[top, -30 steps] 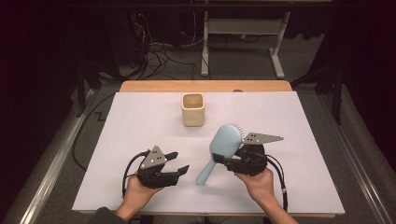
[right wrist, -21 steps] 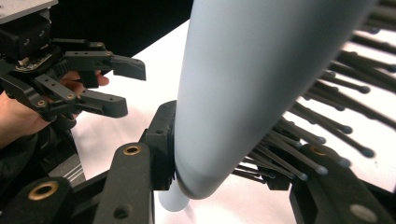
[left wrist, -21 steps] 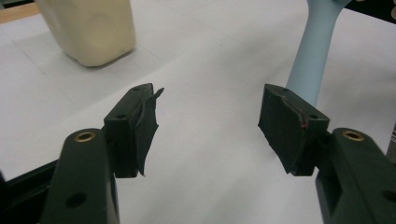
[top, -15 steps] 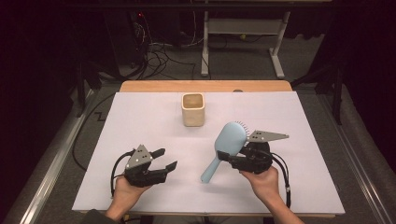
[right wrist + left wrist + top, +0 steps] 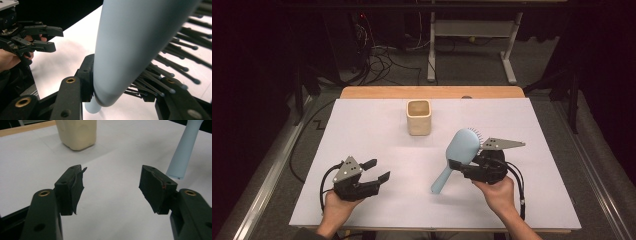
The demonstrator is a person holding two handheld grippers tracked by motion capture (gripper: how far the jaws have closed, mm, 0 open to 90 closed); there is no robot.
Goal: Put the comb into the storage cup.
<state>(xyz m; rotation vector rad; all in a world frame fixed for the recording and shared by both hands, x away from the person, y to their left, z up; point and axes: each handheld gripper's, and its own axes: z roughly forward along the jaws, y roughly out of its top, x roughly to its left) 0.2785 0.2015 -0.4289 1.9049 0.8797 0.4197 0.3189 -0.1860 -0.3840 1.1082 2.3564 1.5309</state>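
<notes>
Carrying step, by the look of it — right gripper [image 5: 462, 169] clamped on the pale blue plastic hairbrush [image 5: 457, 156], lifted above the white table sheet [image 5: 362, 125]. Left gripper [image 5: 377, 171] gaping wide, empty. Next, probably: steering the handle down into the cream square cup [image 5: 418, 117] — well apart.

We hold two matching black grippers at the near edge: the left gripper [image 5: 378, 171] and the right gripper [image 5: 458, 167], each topped by a grey three-cornered plate dotted with small holes. A looping black cable trails from the rear of each body. In the left gripper view, brass-ringed screw holes sit in the blocky black arms, and the flat dark pads [image 5: 154, 187] look worn, one frayed at its far corner. Our left hand [image 5: 335, 210] and right hand [image 5: 495, 192] are ungloved.
</notes>
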